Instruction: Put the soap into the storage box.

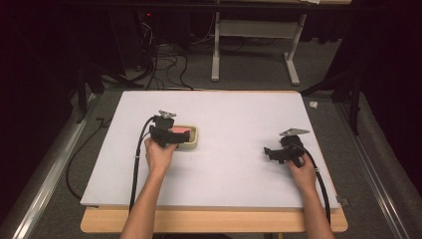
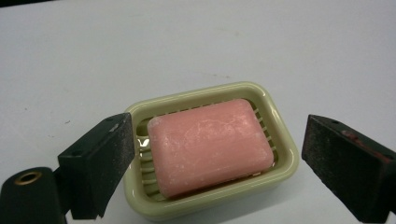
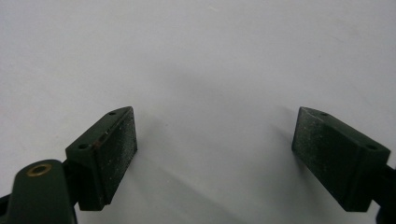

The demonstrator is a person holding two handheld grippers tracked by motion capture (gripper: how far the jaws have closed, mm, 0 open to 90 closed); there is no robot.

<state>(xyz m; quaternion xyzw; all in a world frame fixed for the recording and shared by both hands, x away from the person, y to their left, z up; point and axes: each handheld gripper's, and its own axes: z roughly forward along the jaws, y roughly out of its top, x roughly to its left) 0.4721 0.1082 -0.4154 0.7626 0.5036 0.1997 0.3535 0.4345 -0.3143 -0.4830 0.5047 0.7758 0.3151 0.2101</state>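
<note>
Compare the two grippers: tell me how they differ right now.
The left gripper hangs over the soap dish, its jaws on either side of the pink soap; the right gripper has bare white table between its jaws. In the high view, the left sits mid-table, the right near the right edge. Both are open.

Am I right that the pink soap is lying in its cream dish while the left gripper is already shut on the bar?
Not quite. The pink soap does lie in its cream dish, but the left gripper is open: in the left gripper view its jaws stand wide apart, one on each side of the dish, and neither touches the bar.
</note>
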